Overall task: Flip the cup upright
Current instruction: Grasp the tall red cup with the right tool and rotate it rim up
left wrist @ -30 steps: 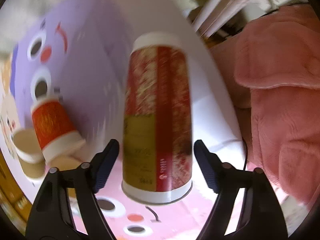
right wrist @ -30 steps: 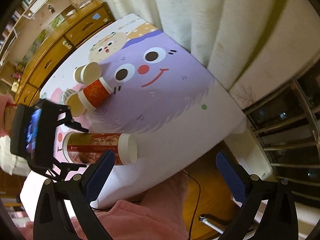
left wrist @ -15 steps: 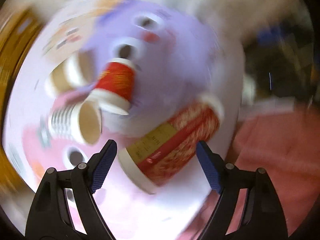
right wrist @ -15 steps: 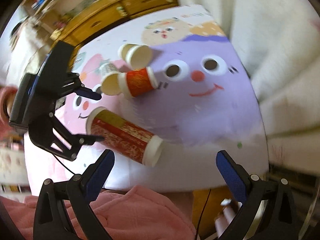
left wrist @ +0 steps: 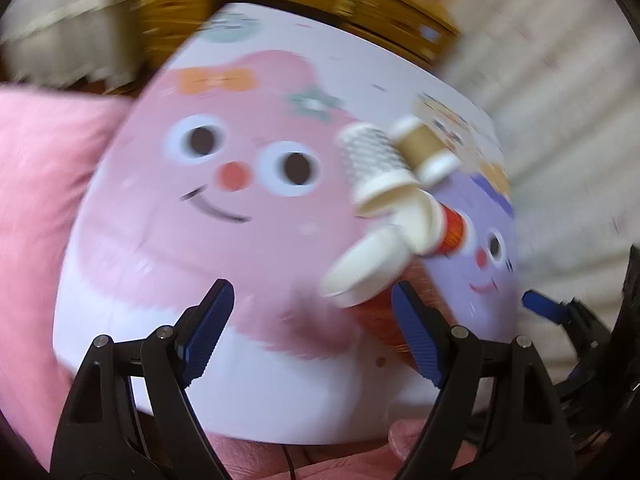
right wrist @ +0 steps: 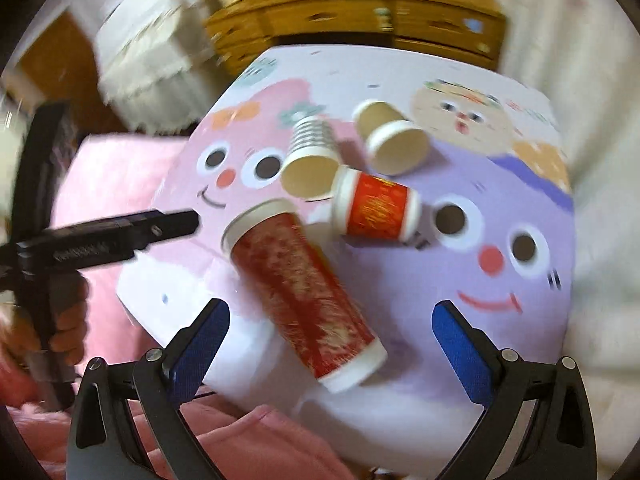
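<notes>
This is a lived-in room of a home, likely a bedroom or sitting room. A carved honey-coloured wooden dresser with drawers and metal pulls stands behind the surface, which carries a child-like print of pink and purple cartoon faces, and a cream cloth with a fringed edge drapes over furniture to the left. Pale pleated curtains hang along the right side, a fluffy pink fabric lies beside the surface, and paper cups lie tipped over on it.
</notes>
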Demonstrator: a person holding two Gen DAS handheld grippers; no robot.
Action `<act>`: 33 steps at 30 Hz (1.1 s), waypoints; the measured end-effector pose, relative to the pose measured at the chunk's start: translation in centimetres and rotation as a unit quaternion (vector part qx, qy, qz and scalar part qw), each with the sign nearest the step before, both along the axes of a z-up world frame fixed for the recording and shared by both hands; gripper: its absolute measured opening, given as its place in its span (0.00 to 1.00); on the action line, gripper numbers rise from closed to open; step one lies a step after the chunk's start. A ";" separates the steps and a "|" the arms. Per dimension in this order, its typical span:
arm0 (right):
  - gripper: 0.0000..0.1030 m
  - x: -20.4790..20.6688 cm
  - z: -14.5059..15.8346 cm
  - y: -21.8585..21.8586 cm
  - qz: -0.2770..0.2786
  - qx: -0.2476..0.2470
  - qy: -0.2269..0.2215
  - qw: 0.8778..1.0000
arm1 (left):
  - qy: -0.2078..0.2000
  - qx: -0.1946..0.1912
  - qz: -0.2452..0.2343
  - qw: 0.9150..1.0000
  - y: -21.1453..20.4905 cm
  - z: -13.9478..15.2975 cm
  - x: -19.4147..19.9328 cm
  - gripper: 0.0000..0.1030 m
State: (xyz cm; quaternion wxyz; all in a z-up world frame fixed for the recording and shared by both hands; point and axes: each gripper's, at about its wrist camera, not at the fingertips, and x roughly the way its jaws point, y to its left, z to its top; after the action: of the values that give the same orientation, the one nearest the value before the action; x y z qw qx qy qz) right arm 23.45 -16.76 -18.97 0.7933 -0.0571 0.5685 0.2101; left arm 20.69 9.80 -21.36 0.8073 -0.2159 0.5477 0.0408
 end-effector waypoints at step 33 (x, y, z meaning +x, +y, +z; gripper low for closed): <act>0.83 0.8 -9.2 9.5 0.052 -0.133 -0.026 0.989 | 0.077 0.003 0.033 0.997 3.4 -1.9 -4.3 0.77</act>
State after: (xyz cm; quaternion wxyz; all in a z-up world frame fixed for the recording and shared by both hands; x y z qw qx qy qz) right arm 24.29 -7.28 -28.13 0.7813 -0.1974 0.5665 0.1722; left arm 16.42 13.19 -23.26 0.7616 -0.2276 0.6007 0.0851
